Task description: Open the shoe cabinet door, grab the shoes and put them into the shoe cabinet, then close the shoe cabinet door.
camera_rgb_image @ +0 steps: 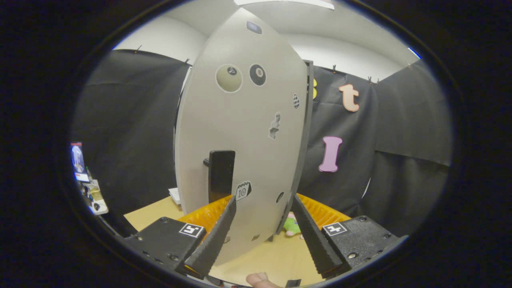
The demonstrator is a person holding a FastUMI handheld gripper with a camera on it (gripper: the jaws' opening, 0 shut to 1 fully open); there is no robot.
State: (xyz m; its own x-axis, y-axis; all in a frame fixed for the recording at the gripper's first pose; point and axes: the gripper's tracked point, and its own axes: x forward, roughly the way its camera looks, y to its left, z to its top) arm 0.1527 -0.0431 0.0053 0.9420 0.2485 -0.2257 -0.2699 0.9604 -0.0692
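Note:
The shoe cabinet door (244,132) is a tall light grey panel with stickers, standing close ahead of me. A dark edge (307,120) runs down its right side. Its black handle (221,174) juts out low on the panel, just beyond my left fingertip. My gripper (263,200) is open and wide, with the lower part of the door showing between the fingers and nothing pressed by them. A small green and pink thing (292,227), perhaps a shoe, lies on the wooden table (264,252) at the door's foot, near my right finger.
Black cloth walls close in the booth on both sides. A small shelf with clutter (89,188) stands far left, and a white object (175,195) lies left of the door. A person's fingertip (259,279) shows below the fingers.

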